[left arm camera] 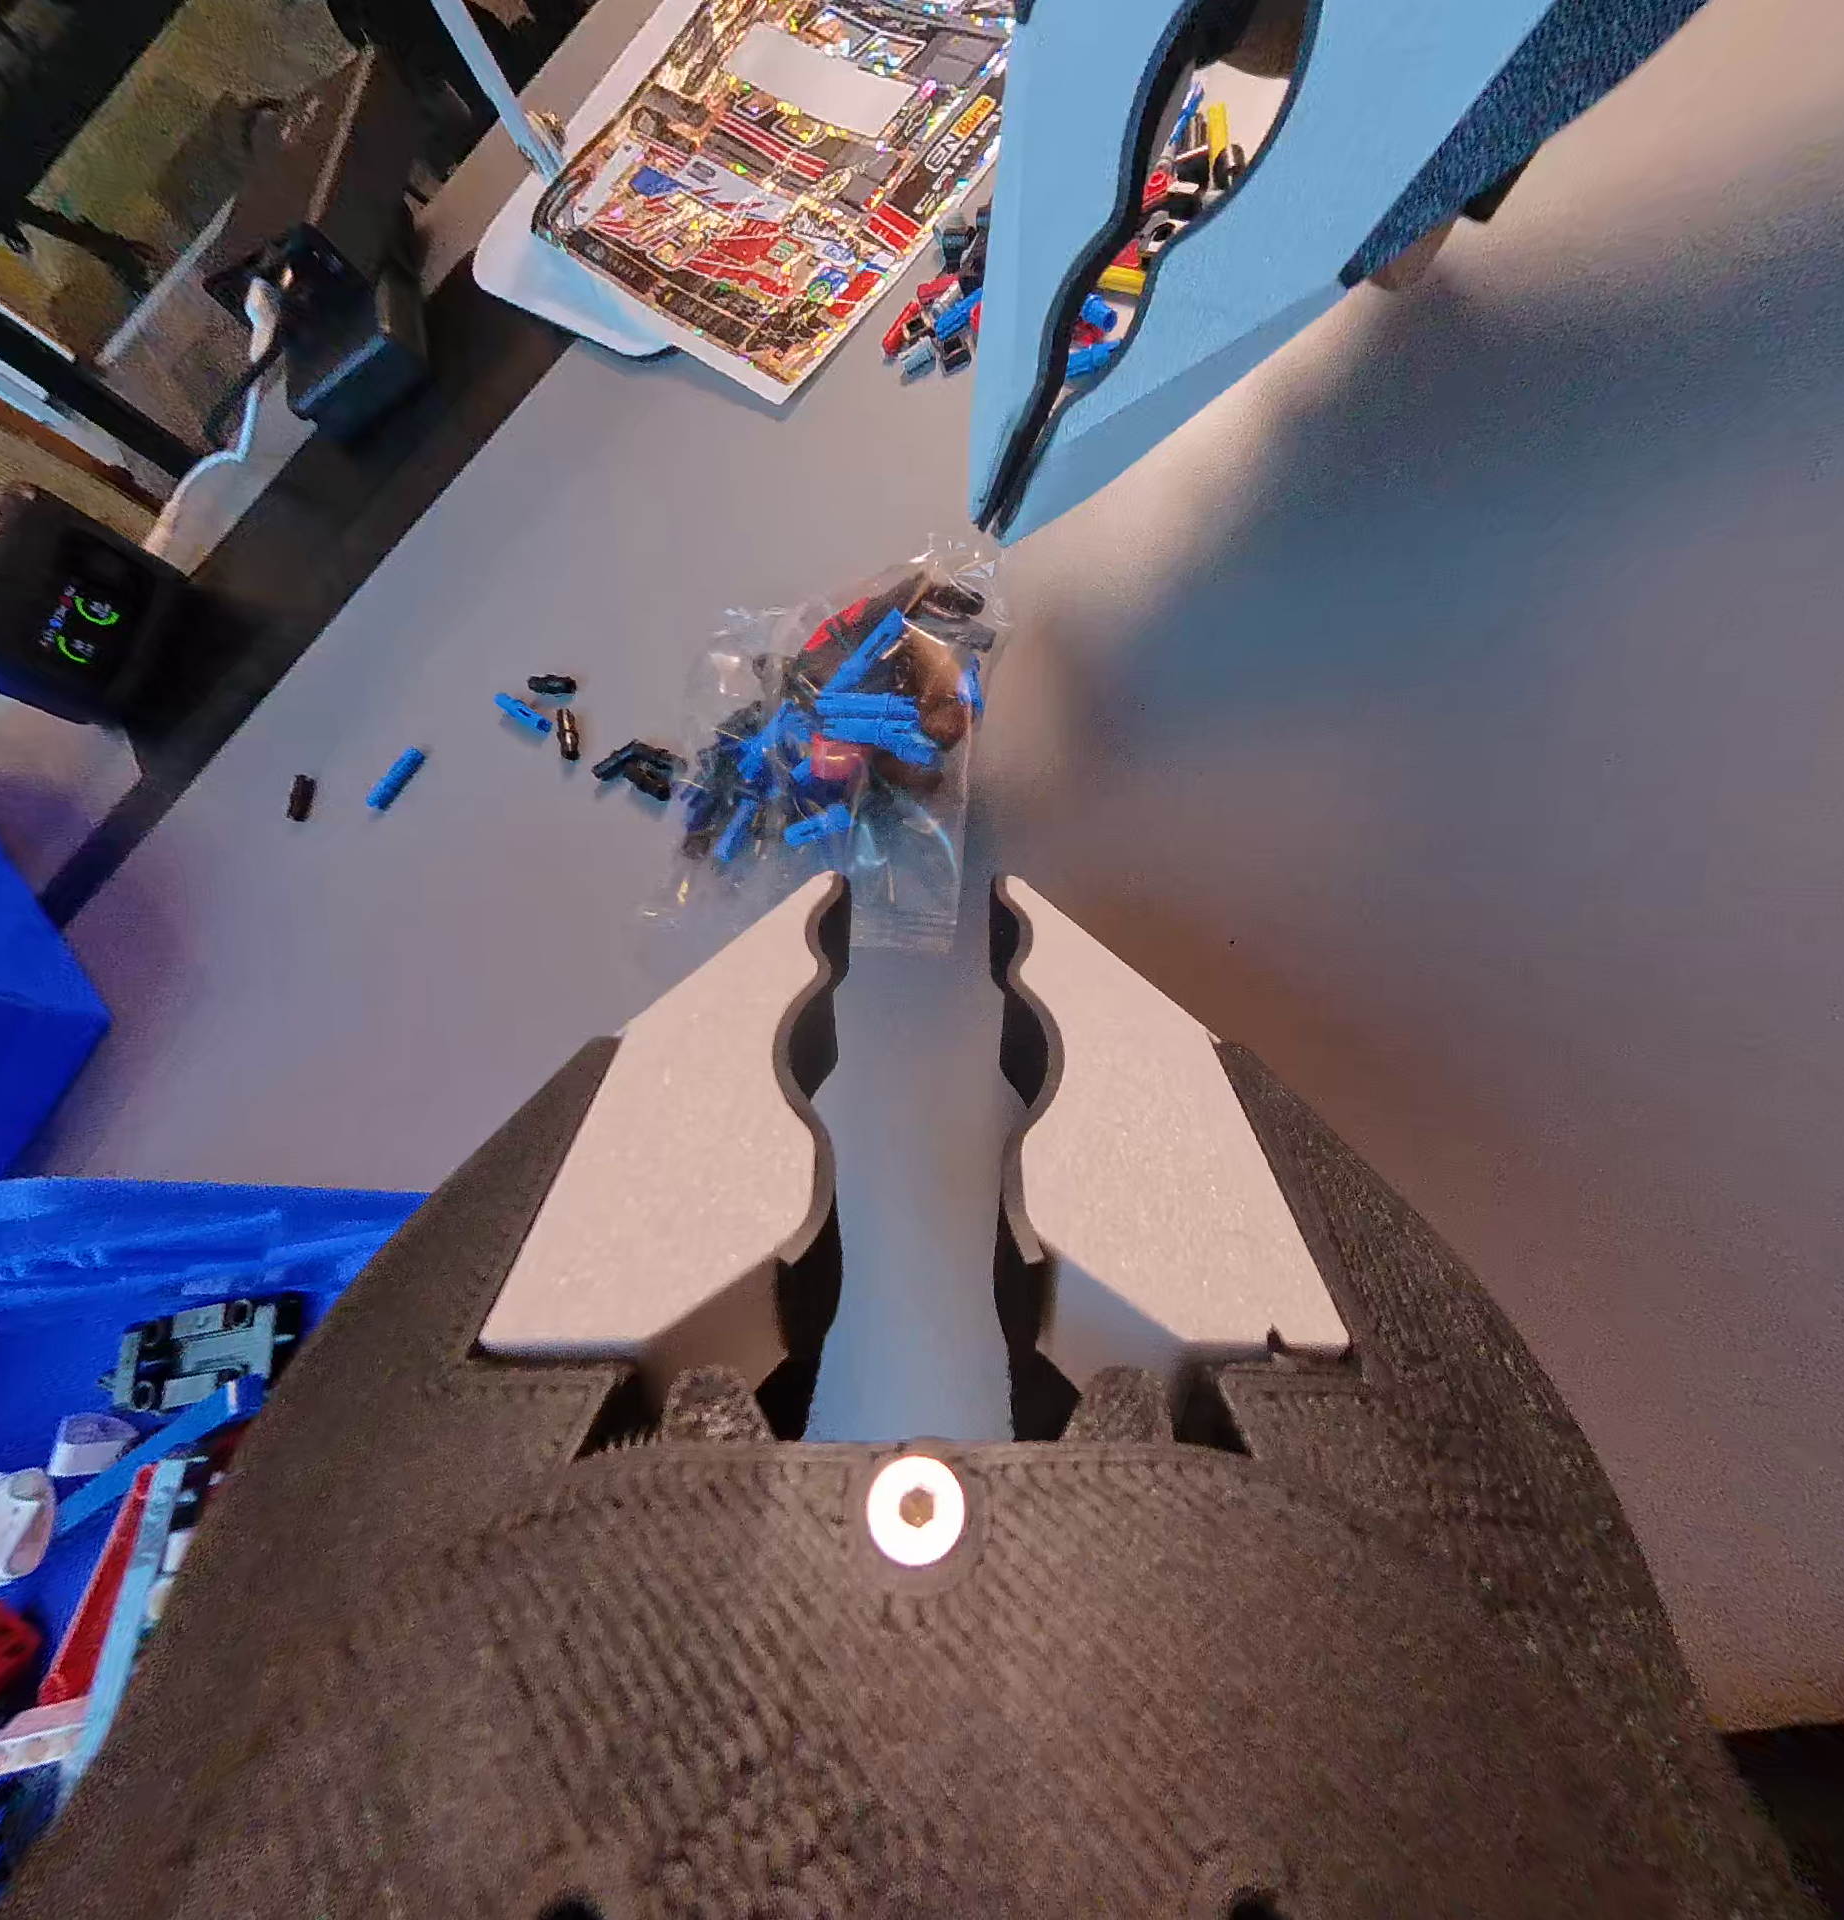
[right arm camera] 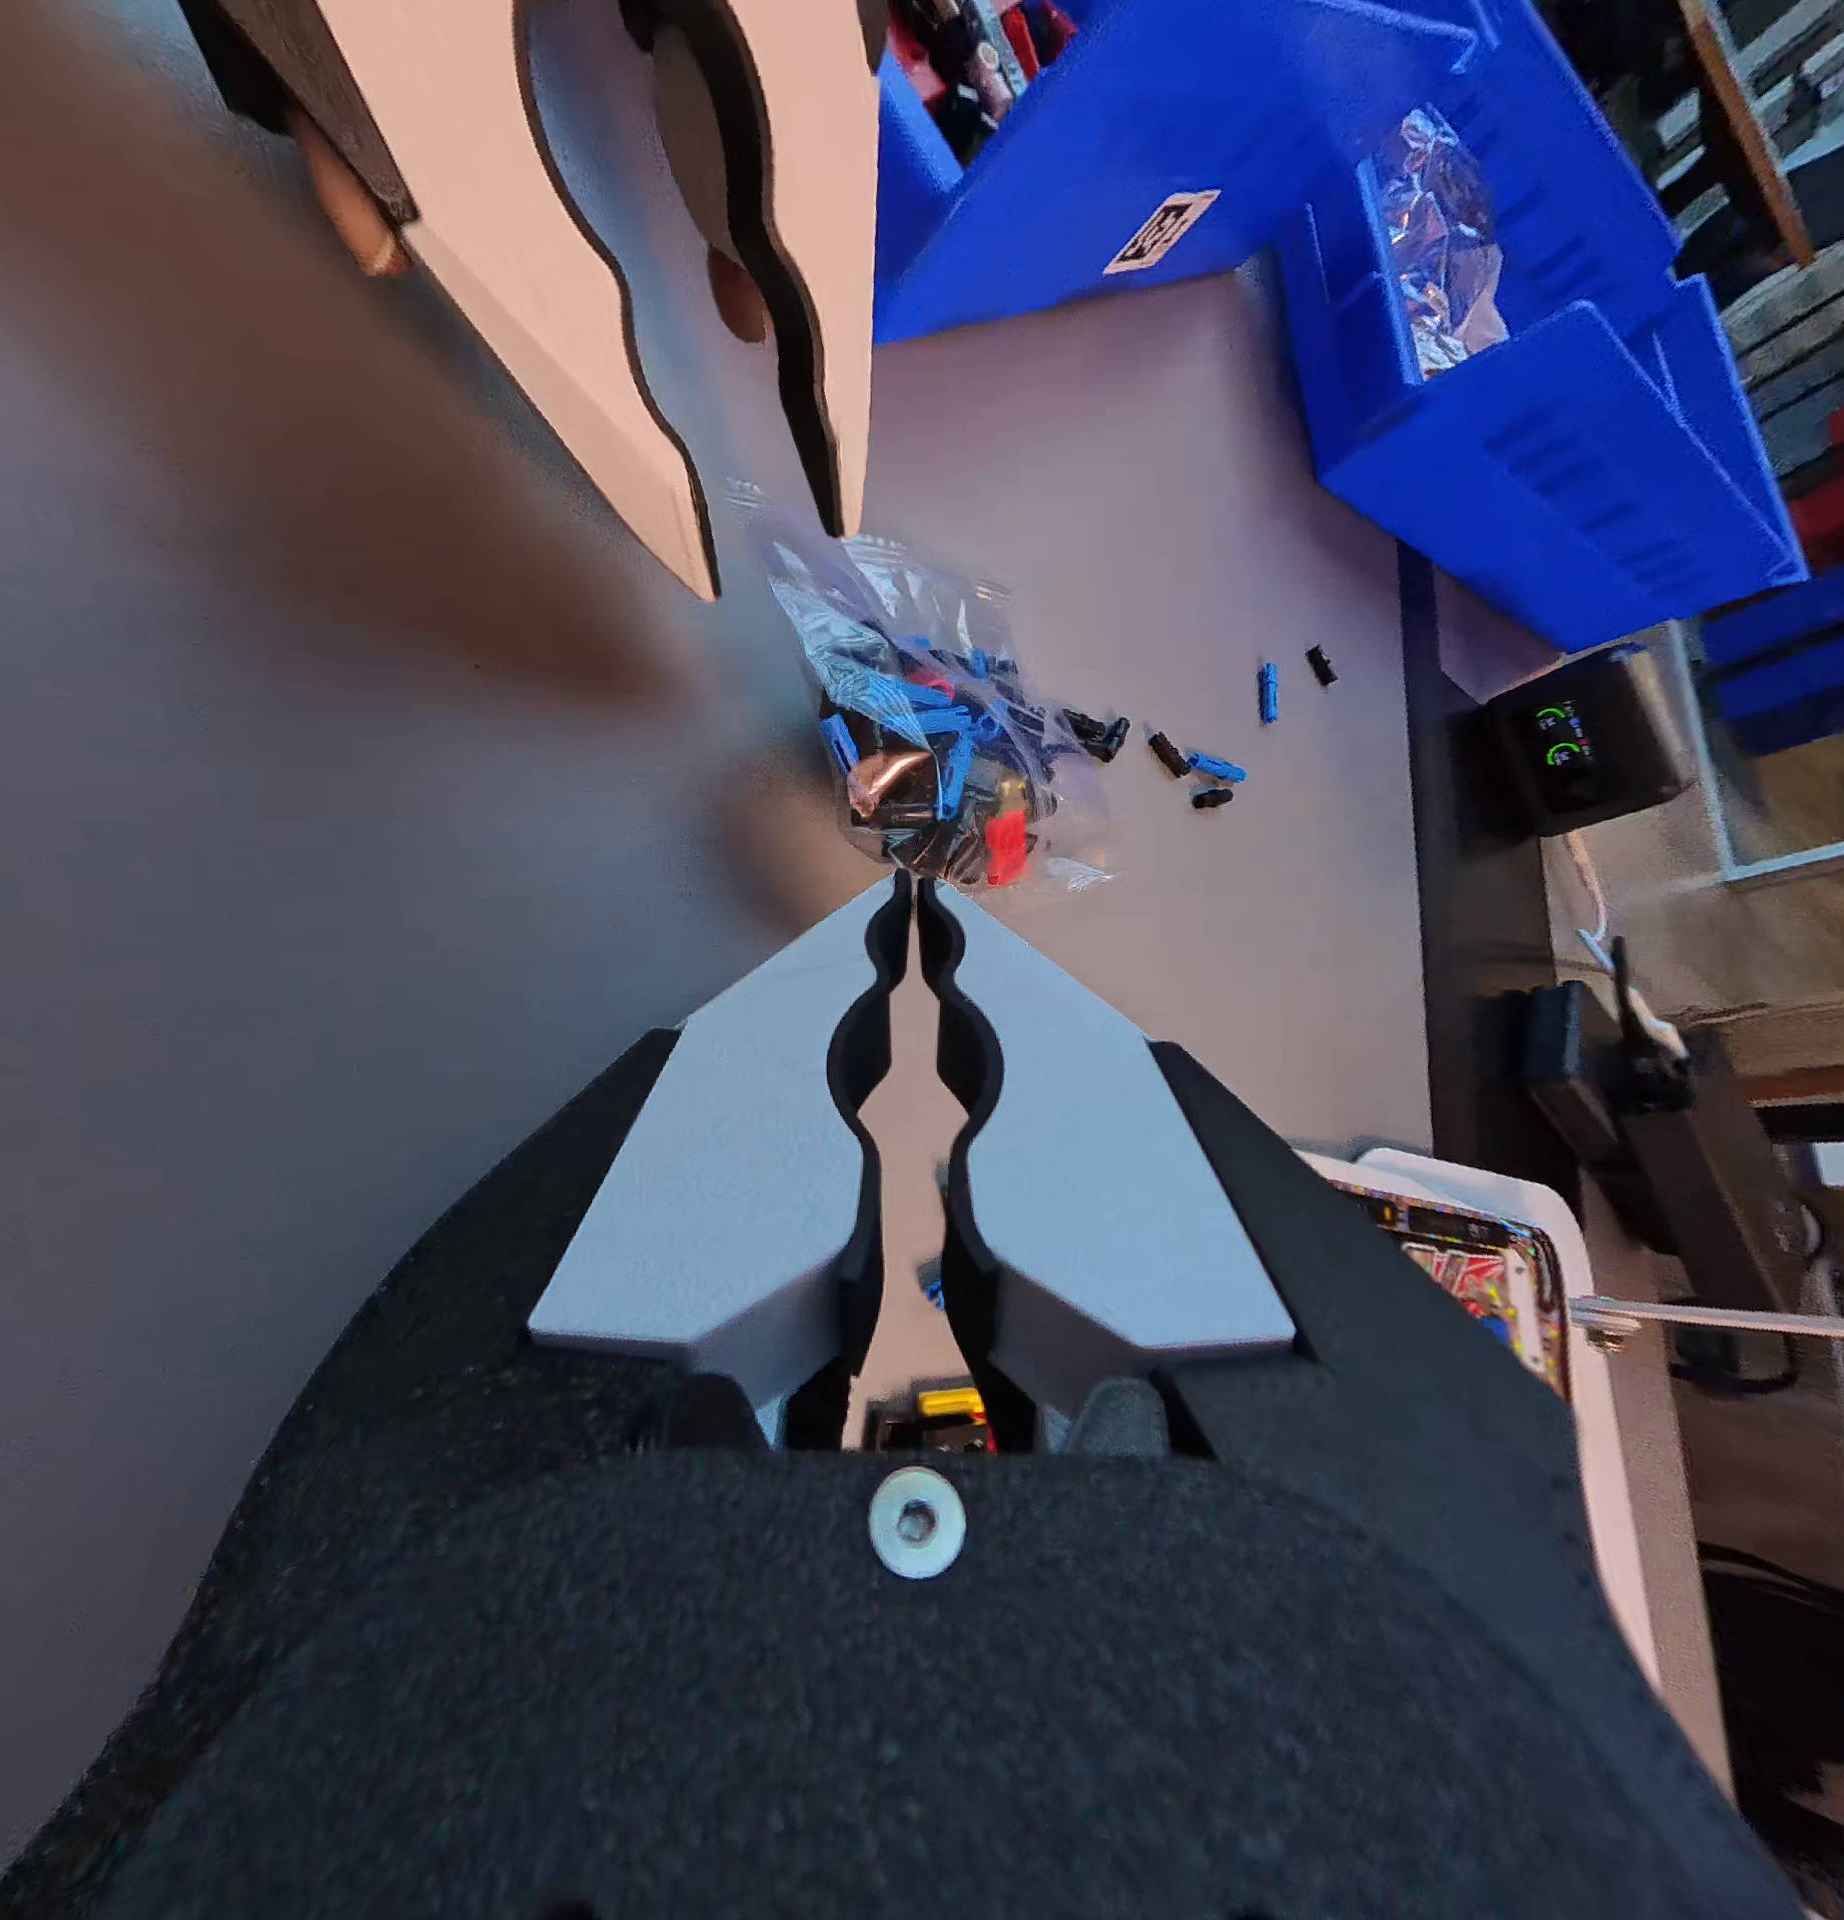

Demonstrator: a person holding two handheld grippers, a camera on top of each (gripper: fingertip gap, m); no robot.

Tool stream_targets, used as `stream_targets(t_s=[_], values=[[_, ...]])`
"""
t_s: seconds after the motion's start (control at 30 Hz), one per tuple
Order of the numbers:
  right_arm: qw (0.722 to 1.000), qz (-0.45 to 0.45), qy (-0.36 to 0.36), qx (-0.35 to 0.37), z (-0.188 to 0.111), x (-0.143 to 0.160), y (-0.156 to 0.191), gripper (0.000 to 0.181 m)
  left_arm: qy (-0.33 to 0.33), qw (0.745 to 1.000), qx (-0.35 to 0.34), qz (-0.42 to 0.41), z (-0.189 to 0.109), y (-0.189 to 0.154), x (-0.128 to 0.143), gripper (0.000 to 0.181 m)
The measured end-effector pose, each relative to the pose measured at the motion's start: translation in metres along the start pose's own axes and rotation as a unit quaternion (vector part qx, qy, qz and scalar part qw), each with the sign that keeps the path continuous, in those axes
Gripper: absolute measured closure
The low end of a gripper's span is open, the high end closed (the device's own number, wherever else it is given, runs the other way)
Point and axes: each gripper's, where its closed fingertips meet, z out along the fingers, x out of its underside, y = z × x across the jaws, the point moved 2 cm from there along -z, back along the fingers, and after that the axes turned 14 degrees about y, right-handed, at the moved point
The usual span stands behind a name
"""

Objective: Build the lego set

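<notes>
A clear plastic bag of blue, black and red lego pins (left arm camera: pixel 845 738) lies on the grey table (left arm camera: pixel 1417 831). It also shows in the right wrist view (right arm camera: pixel 928 727). My right gripper (right arm camera: pixel 913 883) is shut on one corner of the bag; in the left wrist view it comes in from above (left arm camera: pixel 991 525). My left gripper (left arm camera: pixel 918 899) is open, its tips on either side of the bag's opposite clear end; it also shows in the right wrist view (right arm camera: pixel 783 551). Several loose blue and black pins (left arm camera: pixel 523 717) lie left of the bag.
A shiny sticker sheet on a white booklet (left arm camera: pixel 772 177) and a pile of loose pieces (left arm camera: pixel 944 312) lie at the far end. Blue bins with parts stand near me (left arm camera: pixel 118 1351) and by the table edge (right arm camera: pixel 1520 436). A black device with a lit screen (right arm camera: pixel 1567 748) sits beyond that edge. Across from one pair of fingers to the other is roughly 7 cm.
</notes>
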Motion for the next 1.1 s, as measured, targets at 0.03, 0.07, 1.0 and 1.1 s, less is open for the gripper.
stream_targets(t_s=[0.03, 0.07, 1.0, 1.1], values=[[1.000, 0.006, -0.003, -0.009, -0.002, -0.001, -0.001, 0.181, 0.000, 1.000, -0.011, 0.013, -0.001, 0.002, -0.001, 0.157], [1.000, 0.009, -0.004, -0.016, -0.002, -0.002, -0.002, 0.181, 0.001, 0.999, -0.024, 0.028, -0.002, 0.004, -0.001, 0.160], [0.980, 0.087, 0.021, -0.177, -0.034, -0.021, -0.015, 0.181, 0.001, 0.999, 0.020, 0.034, -0.033, 0.023, -0.023, 0.181], [0.977, 0.096, 0.024, -0.186, -0.036, -0.022, -0.022, 0.181, 0.002, 0.999, 0.033, 0.025, -0.034, 0.028, -0.025, 0.181]])
